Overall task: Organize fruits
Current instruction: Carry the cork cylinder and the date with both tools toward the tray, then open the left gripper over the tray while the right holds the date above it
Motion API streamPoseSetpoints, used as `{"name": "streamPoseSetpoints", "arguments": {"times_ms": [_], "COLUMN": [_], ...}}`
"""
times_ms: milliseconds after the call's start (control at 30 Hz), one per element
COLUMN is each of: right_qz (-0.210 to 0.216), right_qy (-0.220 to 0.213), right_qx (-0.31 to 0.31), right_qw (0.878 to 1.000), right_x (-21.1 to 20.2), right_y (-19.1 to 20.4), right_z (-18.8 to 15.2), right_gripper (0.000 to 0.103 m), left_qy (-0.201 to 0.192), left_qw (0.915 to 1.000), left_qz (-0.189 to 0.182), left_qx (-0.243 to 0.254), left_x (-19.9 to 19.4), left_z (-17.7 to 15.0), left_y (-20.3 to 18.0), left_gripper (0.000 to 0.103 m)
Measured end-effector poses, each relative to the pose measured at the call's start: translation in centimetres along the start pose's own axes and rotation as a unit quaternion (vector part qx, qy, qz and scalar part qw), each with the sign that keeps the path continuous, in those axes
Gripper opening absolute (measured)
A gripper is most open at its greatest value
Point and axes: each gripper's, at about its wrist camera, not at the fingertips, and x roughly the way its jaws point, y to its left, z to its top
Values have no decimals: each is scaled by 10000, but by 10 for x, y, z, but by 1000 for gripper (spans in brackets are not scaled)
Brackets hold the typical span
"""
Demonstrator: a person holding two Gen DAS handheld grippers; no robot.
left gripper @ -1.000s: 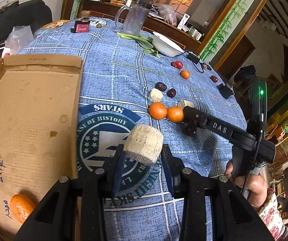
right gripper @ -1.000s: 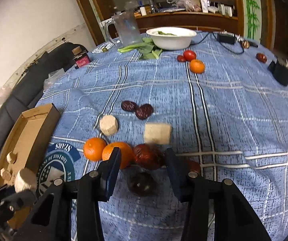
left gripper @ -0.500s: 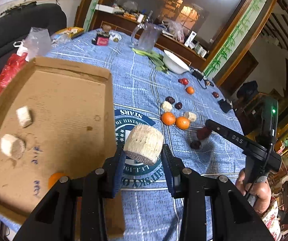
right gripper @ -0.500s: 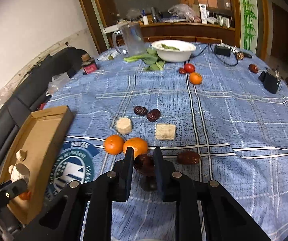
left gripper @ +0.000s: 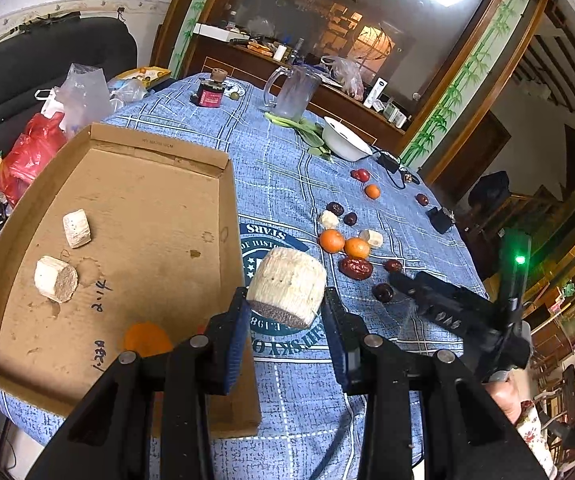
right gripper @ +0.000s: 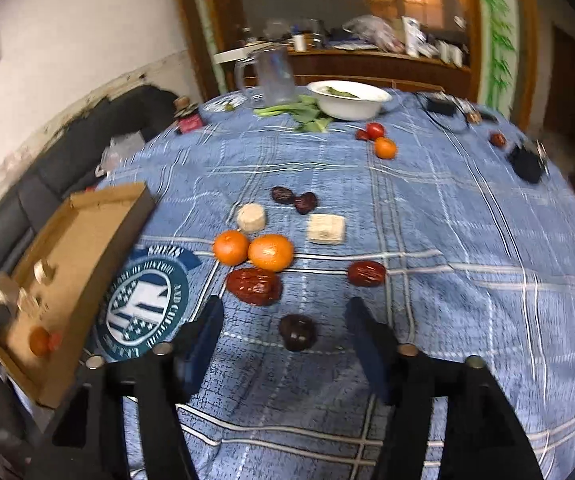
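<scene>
The left gripper [left gripper: 285, 312] has its jaws pinching a pale cylindrical chunk [left gripper: 286, 287], cut end facing down, held up in the air just beside the right wall of the cardboard tray [left gripper: 229, 216]. And look inside that tray: two similar pale chunks [left gripper: 76, 228] over on the far-left side, plus one orange [left gripper: 146, 338] down near the front edge. So the sorting is well under way, I'd say, with this chunk about to join its mates.

Over on the other side, the right gripper [right gripper: 283, 330] hangs low above the blue checked table [right gripper: 467, 240], jaws spread wide and holding nothing. Right between them on the cloth sits a small dark date [right gripper: 297, 332]. Just beyond, a bigger red date [right gripper: 253, 286] lies touching the nearer of two oranges [right gripper: 270, 252], and another red date [right gripper: 366, 273] rests off to the right. Two more pale chunks [right gripper: 326, 229] and a pair of dark dates [right gripper: 294, 199] wait farther back, with a tomato and an orange near the white bowl [right gripper: 349, 100].

Next call, to my eye: the left hand needs to swing across over the tray wall, get the chunk above bare cardboard beside the other two, then let go low so it doesn't roll. The right looks lined up on that dark date; it would have to drop a touch and close gently, since the fruit is small and soft.
</scene>
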Motion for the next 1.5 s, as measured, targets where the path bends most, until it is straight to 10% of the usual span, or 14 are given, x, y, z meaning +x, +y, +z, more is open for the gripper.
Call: {"name": "streamPoseSetpoints", "arguments": {"times_ms": [300,367,700,1033,1500], "right_qz": [-329,-218,106,1396,1361], "right_qy": [478,566,507,302,614], "right_qx": [-604,-543,-228,-892,-1814], "right_qw": [9965,9967,9984,9857,9720], "right_x": [65,71,49,29,78], "right_y": [22,22,31,145,235], "right_z": [15,15,19,48,8], "right_gripper": [68,49,48,49,53], "left_qy": [174,185,106,290,954], "left_qw": [9997,9996,9987,9884,9812], "left_qz": [82,113,359,1479,1648], "left_qx": [-127,-204,-343,-183,-300], "left_x": [18,20,15,30,66], "left_z": [1,2,22,89,88], "left_y": [17,24,56,105,144], "left_gripper": [35,35,35,35,43]}}
